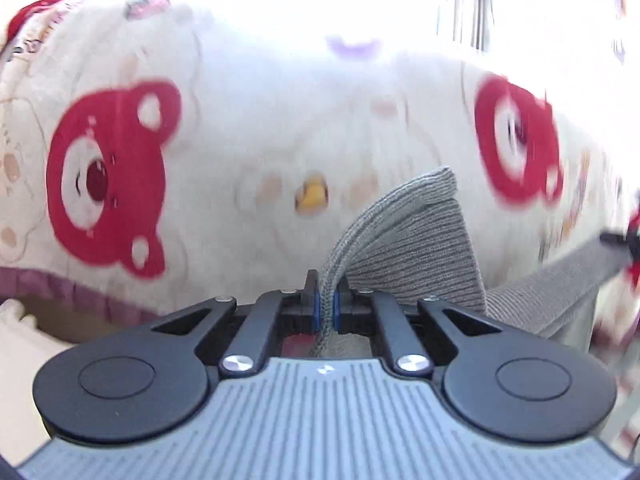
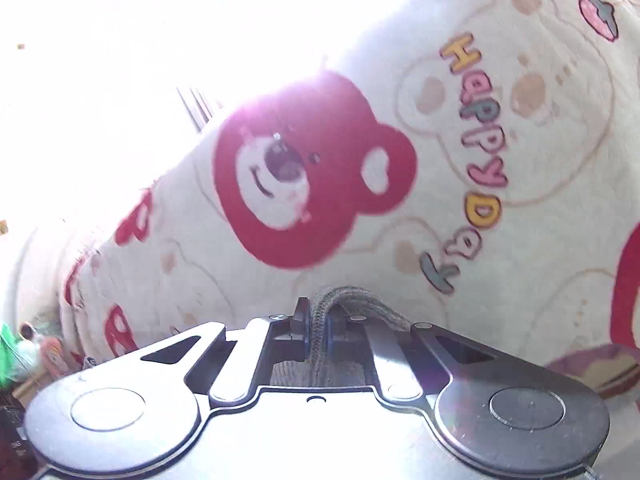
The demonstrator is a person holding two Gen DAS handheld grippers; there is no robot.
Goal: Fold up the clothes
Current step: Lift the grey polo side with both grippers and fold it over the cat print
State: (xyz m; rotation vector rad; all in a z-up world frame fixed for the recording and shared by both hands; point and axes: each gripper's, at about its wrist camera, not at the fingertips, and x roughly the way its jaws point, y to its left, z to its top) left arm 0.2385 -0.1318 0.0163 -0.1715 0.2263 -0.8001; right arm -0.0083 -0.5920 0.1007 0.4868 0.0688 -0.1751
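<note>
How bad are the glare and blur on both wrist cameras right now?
Left wrist view: top blown out white, bear-print blanket motion-smeared, grey knit garment sharp. Right wrist view: glare floods the upper left and washes the red bear; the knit stays legible.

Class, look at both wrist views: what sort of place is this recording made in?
Probably a bedroom at home: a cream bedspread printed with red bears and "Happy Day" covers what looks like a bed, with a frilled hem.

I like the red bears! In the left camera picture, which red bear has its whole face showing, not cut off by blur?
The left-hand red bear on the blanket: eyes, nose and both ears are clear. The right-hand red bear is smeared and squashed.
</note>
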